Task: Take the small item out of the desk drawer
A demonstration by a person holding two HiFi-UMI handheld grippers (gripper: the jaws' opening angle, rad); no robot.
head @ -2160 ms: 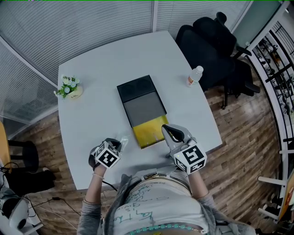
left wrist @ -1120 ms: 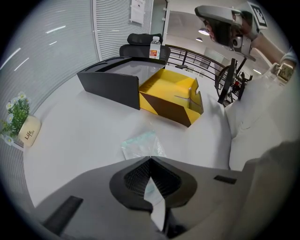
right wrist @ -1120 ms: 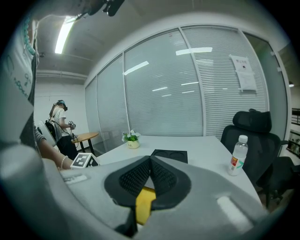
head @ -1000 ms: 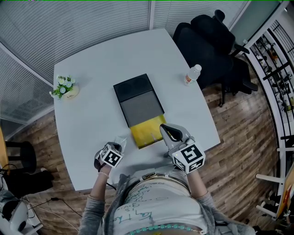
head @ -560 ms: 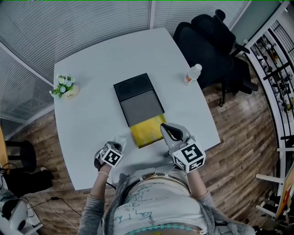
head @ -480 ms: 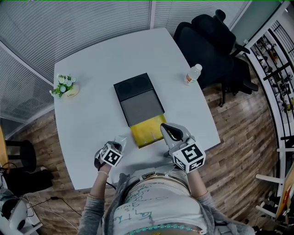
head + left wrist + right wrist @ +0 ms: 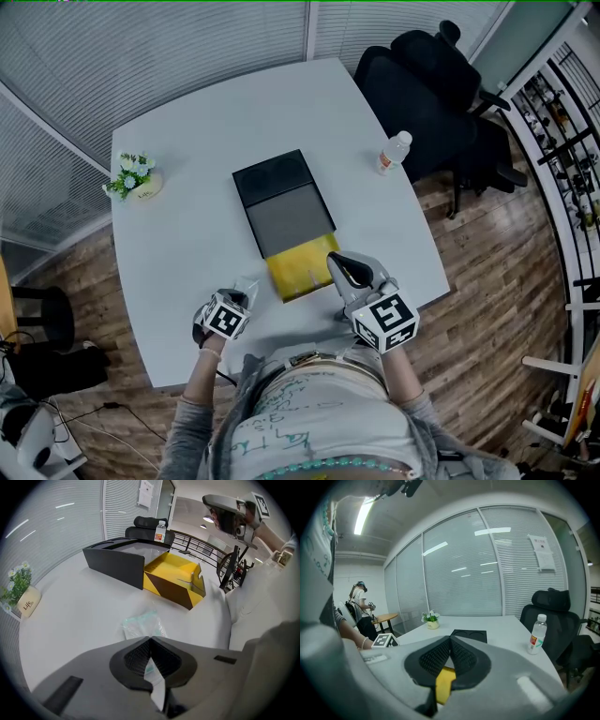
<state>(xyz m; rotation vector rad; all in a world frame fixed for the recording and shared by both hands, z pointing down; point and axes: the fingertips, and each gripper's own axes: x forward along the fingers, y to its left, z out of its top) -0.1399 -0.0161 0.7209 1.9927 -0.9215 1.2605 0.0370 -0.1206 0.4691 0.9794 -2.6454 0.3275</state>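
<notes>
Left claw [image 7: 150,640] clenched on near edge of small clear packet [image 7: 140,623], pointing steeply down | packet lies flat on white surface [image 7: 178,234], outside yellow drawer [image 7: 298,270], at its 8 o'clock | right claw [image 7: 337,264] clenched, empty, raised by drawer's 3 o'clock edge | drawer stands open from black case [image 7: 281,202]

At the desk: mostly singles
One desk [image 7: 187,234], one box [image 7: 277,192] with one drawer [image 7: 298,269], one packet [image 7: 140,622], one bottle [image 7: 396,153], one plant [image 7: 136,176], one office chair [image 7: 431,84]; two grippers: left gripper [image 7: 150,640], right gripper [image 7: 450,638].
</notes>
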